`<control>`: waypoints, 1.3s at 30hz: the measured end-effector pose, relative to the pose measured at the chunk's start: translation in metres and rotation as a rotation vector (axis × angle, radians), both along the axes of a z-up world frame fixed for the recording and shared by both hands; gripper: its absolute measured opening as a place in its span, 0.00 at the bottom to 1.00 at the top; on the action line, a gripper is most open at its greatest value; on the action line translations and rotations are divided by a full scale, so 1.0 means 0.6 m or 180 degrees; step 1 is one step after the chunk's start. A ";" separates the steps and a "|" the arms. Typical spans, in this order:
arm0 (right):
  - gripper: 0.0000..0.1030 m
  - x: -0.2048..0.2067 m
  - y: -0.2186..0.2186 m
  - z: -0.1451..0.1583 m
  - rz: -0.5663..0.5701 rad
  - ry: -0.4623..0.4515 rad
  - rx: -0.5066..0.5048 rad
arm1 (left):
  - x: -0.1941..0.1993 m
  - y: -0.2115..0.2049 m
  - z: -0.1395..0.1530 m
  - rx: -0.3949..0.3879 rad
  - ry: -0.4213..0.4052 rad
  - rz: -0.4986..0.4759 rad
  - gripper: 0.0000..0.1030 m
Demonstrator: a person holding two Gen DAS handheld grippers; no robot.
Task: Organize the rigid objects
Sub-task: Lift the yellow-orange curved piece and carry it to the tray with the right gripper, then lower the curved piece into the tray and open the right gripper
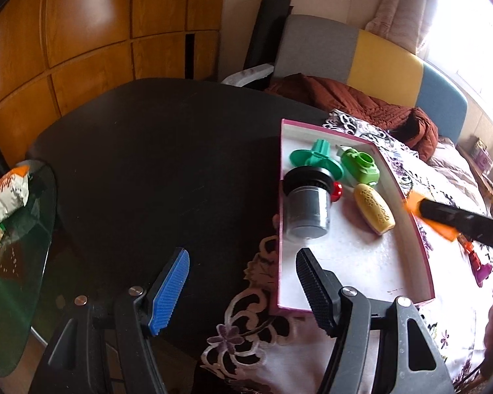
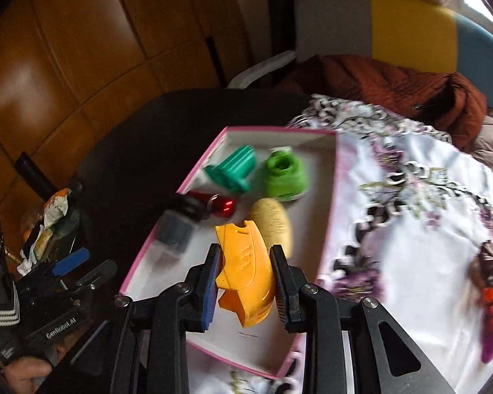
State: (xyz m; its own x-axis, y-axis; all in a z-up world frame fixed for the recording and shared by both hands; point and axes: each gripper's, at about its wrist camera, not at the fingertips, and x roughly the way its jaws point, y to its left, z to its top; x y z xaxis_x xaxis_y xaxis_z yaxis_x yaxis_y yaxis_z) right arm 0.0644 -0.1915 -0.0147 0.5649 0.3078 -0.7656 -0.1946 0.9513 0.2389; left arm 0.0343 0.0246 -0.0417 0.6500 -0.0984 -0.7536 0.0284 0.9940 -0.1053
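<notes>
A pink-edged white box [image 1: 355, 256] [image 2: 325, 177] lies on a flowered cloth. In it are a teal flanged part [image 1: 315, 161] [image 2: 230, 170], a green toy [image 1: 360, 167] [image 2: 284, 174], a yellow oval piece [image 1: 374, 210] [image 2: 272, 226], a grey-black cylinder [image 1: 307, 207] [image 2: 174, 233] and a small red item [image 1: 436, 191] [image 2: 222, 207]. My right gripper [image 2: 246, 279] is shut on an orange plastic piece [image 2: 243, 269] above the box; it shows at the box's right edge in the left wrist view [image 1: 434, 213]. My left gripper [image 1: 243, 292] is open and empty at the box's near left corner.
The box sits partly on a dark round table [image 1: 167, 164]. A glass side table with snack packets [image 1: 10, 193] is at the left. Red and purple items [image 2: 491, 315] lie on the cloth to the right. A sofa with a brown jacket [image 1: 361, 101] is behind.
</notes>
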 end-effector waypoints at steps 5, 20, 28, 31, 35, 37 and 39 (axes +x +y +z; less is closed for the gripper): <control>0.29 0.045 0.056 -0.043 -0.0049 0.0174 -0.0145 | 0.003 0.021 -0.009 -0.0116 0.0075 0.0059 0.66; 0.43 0.078 0.063 -0.073 -0.0176 0.0152 -0.0140 | 0.008 0.021 -0.019 -0.0114 0.0123 0.0060 0.66; 0.51 0.053 0.061 -0.059 -0.0141 0.0013 -0.0216 | 0.002 0.014 -0.011 -0.0067 0.0088 0.0047 0.66; 0.54 0.045 0.057 -0.052 -0.0163 -0.0030 -0.0222 | 0.000 0.009 -0.007 -0.0054 0.0066 0.0027 0.66; 0.55 0.033 0.050 -0.040 -0.0188 -0.0116 -0.0215 | -0.003 0.005 -0.001 -0.0039 0.0040 -0.0008 0.66; 0.58 0.027 0.045 -0.032 -0.0215 -0.0164 -0.0216 | -0.005 0.001 0.001 -0.0028 0.0033 -0.0033 0.66; 0.60 0.021 0.041 -0.025 -0.0243 -0.0224 -0.0235 | -0.007 -0.002 0.003 -0.0019 0.0031 -0.0053 0.66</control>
